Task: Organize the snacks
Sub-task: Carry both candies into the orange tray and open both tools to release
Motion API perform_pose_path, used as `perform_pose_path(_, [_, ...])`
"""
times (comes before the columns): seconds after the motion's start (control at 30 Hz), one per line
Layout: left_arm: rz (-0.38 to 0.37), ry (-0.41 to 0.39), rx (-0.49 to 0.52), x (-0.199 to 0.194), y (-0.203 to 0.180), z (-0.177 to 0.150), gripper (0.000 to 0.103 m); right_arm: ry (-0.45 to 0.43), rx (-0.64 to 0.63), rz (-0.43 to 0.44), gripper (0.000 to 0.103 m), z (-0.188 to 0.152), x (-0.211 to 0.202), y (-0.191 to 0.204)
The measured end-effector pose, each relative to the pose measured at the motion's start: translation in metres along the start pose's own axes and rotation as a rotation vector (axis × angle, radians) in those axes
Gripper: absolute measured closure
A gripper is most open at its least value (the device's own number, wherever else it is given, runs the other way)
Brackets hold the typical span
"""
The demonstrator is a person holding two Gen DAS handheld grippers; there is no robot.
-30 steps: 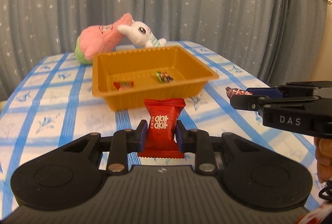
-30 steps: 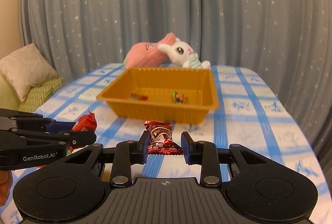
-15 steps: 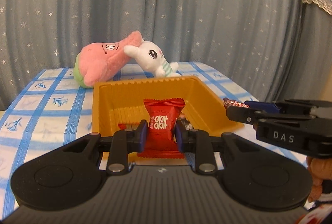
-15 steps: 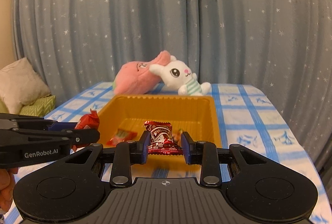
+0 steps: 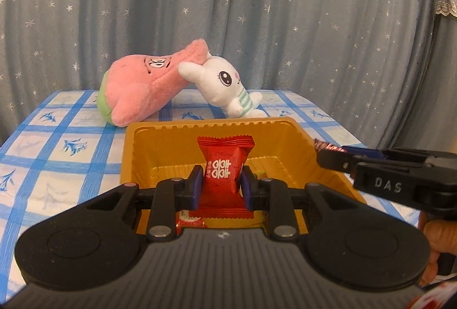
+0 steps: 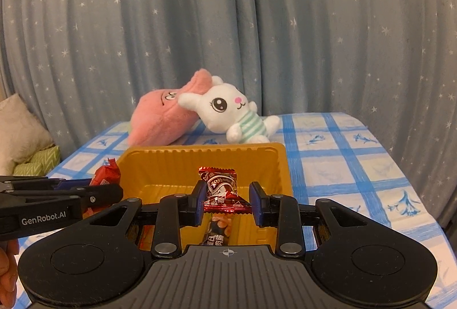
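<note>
My left gripper (image 5: 221, 187) is shut on a red candy packet (image 5: 224, 163) with white characters, held upright above the orange tray (image 5: 142, 143). My right gripper (image 6: 227, 199) is shut on a dark red foil candy (image 6: 221, 189), also over the tray (image 6: 282, 166). Each gripper shows from the side in the other view: the right one (image 5: 322, 156) at the tray's right rim, the left one (image 6: 114, 191) at its left rim with the red packet (image 6: 105, 174). Inside the tray lie a red wrapped snack (image 5: 187, 221) and a dark snack bar (image 6: 218, 231).
A pink plush (image 5: 145, 86) and a white bunny plush (image 5: 225, 89) lie behind the tray on the blue-checked cloth (image 5: 57, 146). A starry grey curtain (image 6: 228, 23) hangs behind. Cushions (image 6: 22, 131) sit at far left. A person's fingers (image 5: 440, 237) hold the right gripper.
Both grippers have moved forward from in front of the tray to above it, still shut on their candies. The tray and the plush toys look much nearer now.
</note>
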State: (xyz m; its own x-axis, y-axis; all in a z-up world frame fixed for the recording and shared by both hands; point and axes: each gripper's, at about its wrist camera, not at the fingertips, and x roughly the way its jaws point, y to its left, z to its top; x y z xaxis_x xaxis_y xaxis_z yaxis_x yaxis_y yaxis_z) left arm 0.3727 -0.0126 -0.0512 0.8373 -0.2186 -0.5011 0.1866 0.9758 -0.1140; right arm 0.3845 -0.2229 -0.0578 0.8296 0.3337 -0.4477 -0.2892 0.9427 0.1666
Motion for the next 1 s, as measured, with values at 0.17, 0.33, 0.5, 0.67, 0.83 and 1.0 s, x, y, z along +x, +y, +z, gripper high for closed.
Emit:
perform_pose_path(0.17, [-0.007, 0.003, 0.014, 0.01, -0.003, 0.0, 0.076, 0.016, 0.004, -0.003, 0.07, 0.001, 0.011, -0.001])
perform_pose_path(0.33, [0.016, 0.009, 0.009, 0.009, 0.004, 0.0, 0.074, 0.022, 0.012, 0.002, 0.07, 0.002, 0.016, 0.001])
perform_pose_path(0.5, [0.032, 0.009, -0.011, 0.006, 0.013, 0.003, 0.074, 0.028, 0.002, 0.017, 0.07, 0.001, 0.019, 0.007])
perform_pose_path(0.67, [0.034, 0.006, -0.009, 0.003, 0.016, 0.003, 0.074, 0.024, 0.002, 0.051, 0.07, -0.001, 0.02, 0.013])
perform_pose_path(0.83, [0.043, 0.014, 0.004, 0.002, 0.018, 0.001, 0.073, -0.01, 0.024, 0.081, 0.023, -0.003, 0.018, 0.012])
perform_pose_path(1.0, [0.055, 0.014, 0.013, -0.003, 0.023, -0.002, 0.072, -0.018, 0.06, 0.063, 0.023, 0.002, 0.013, 0.005])
